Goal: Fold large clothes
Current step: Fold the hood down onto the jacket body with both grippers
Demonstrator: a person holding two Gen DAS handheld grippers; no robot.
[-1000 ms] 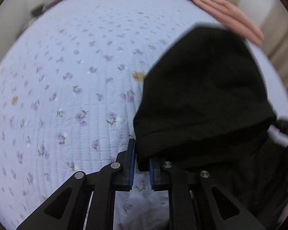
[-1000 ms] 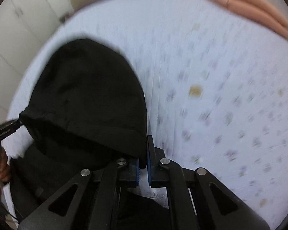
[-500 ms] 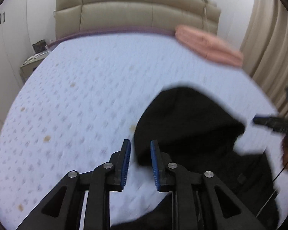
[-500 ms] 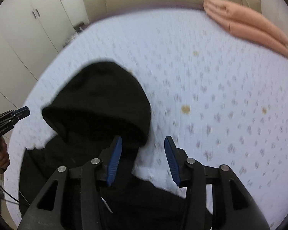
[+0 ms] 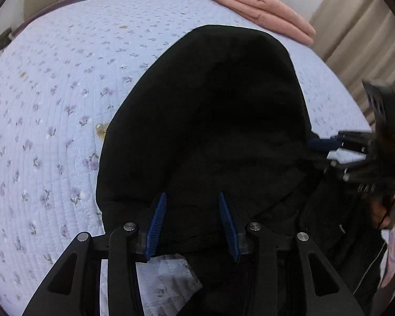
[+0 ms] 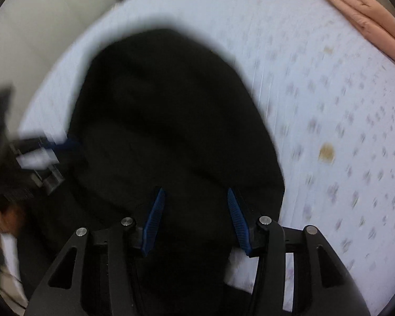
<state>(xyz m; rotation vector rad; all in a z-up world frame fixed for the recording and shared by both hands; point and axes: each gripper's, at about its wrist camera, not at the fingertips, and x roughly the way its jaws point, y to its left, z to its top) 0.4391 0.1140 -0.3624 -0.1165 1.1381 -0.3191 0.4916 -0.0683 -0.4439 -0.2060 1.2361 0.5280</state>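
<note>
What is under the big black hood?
The black hood lies flat on the flowery bedspread, which shows all around it. Whatever sits directly beneath the hood is covered, so I cannot see it.

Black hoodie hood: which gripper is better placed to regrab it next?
Left, marginally. Both grippers are open over the hood, but the left gripper hangs over the hood's left corner in a sharp view, while the right gripper view is motion-blurred, so it looks less settled.
</note>
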